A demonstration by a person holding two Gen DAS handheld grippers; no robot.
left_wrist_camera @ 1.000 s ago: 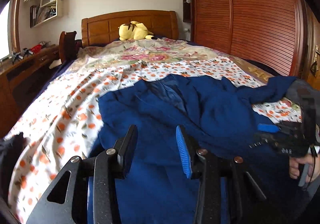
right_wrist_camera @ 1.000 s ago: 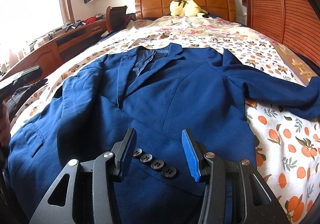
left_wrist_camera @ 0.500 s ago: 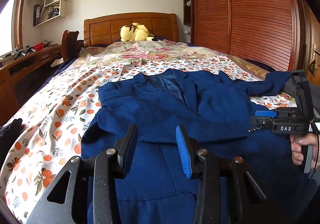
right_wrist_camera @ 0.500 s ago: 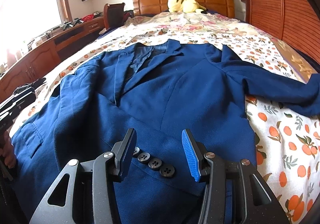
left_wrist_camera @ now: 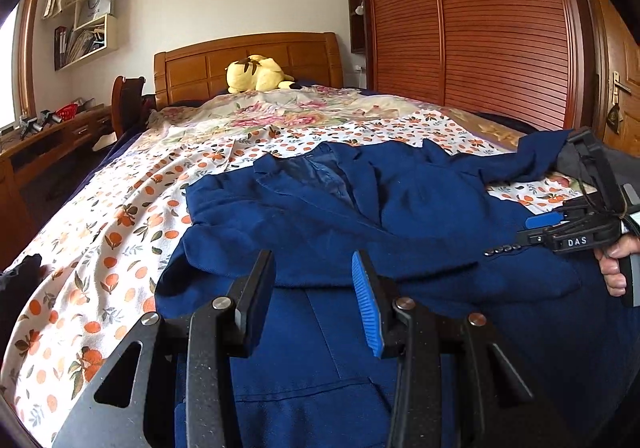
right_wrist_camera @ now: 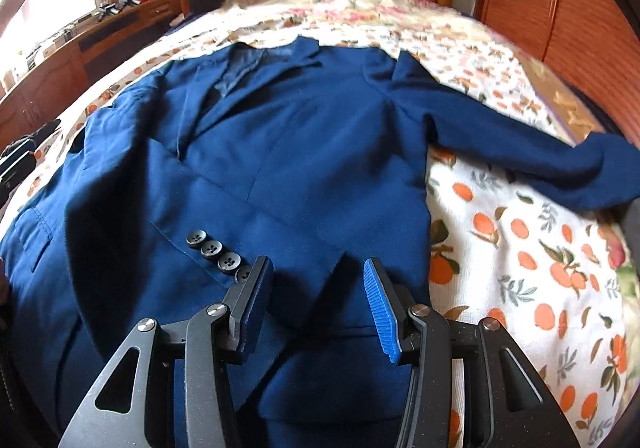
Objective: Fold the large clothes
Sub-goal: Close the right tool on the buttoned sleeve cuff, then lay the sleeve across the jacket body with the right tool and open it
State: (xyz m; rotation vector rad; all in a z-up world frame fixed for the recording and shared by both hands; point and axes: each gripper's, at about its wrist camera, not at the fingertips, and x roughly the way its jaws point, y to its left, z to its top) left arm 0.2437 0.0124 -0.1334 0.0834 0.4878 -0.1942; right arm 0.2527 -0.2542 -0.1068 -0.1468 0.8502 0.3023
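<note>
Two grippers, left [left_wrist_camera: 312, 304] and right [right_wrist_camera: 318, 304], both released, hovering; right now tilting lower over blazer [right_wrist_camera: 280, 152] cuff: sleeve fold pending.

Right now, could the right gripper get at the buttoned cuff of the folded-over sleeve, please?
Probably yes. The right gripper hovers open just above the blue jacket, and the cuff buttons lie beside its black finger, with nothing between them.
</note>
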